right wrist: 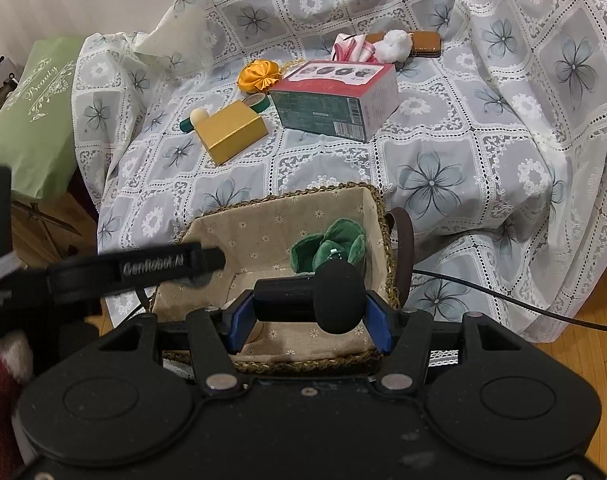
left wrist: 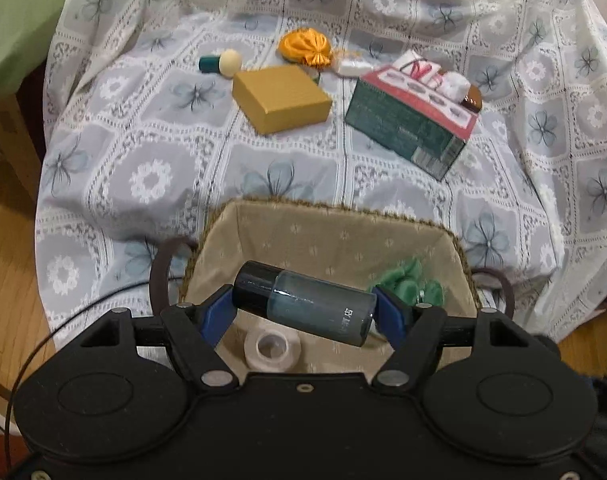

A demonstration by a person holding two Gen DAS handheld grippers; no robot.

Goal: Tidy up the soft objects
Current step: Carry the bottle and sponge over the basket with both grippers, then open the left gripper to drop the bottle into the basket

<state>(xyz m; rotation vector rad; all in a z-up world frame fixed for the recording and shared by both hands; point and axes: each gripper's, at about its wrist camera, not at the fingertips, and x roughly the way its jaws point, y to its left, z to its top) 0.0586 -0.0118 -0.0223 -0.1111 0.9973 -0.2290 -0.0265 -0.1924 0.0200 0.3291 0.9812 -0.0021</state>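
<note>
My left gripper (left wrist: 303, 312) is shut on a blue-grey bottle (left wrist: 307, 304) with a dark cap, held sideways above the fabric-lined basket (left wrist: 327, 236). In the basket lie a green plush piece (left wrist: 411, 284) and a white tape roll (left wrist: 272, 349). My right gripper (right wrist: 309, 320) is shut on a black makeup sponge with a black handle (right wrist: 323, 298), over the same basket (right wrist: 263, 236); the green plush (right wrist: 331, 244) lies at its far right. The left gripper's body (right wrist: 143, 270) reaches in from the left.
On the floral cloth lie a gold box (left wrist: 281, 98), a green and red carton (left wrist: 411, 120), an orange fabric flower (left wrist: 305, 48), a cream-headed sponge (left wrist: 219, 63), white cotton (right wrist: 395, 45), a brown case (right wrist: 425, 44) and a green tape roll (right wrist: 257, 103). A green bag (right wrist: 31, 116) stands left.
</note>
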